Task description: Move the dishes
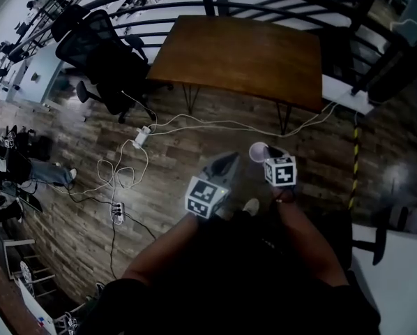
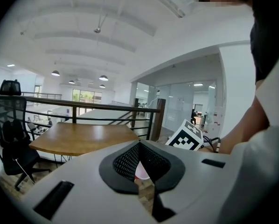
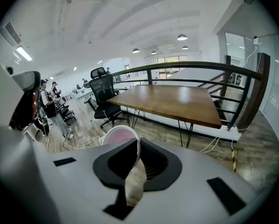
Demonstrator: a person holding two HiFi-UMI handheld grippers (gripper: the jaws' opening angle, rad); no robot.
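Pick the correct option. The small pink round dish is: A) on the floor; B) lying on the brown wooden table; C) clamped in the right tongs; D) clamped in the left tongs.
C: in the right gripper view the small pink round dish has its rim pinched between the right tongs, short of the brown wooden table.

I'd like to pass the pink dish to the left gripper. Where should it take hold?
Probably the free rim, opposite where the right gripper pinches it. The dish is thin-walled and sticks out leftward from those jaws, so the left gripper can open, come from its own side and close across that edge.
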